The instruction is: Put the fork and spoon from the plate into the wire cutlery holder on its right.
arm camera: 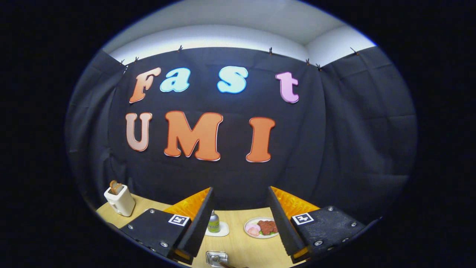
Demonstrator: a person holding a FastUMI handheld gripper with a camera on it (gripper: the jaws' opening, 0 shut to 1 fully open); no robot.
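My gripper [240,189] is open, held high and aimed at the booth's back wall, with nothing between its fingers. Far below, in the gap between them, a wooden table [238,245] shows. A small shiny metal object [216,258], possibly the top of the wire holder, sits at the near end of that gap; I cannot tell for sure. A round plate [248,224] with brown and pink food lies farther off, close to the right finger [279,219].
A green bottle [213,222] stands on a white coaster [223,231] near the left finger. A white toaster [119,200] with a slice of bread stands on the table's far left, against the black cloth wall.
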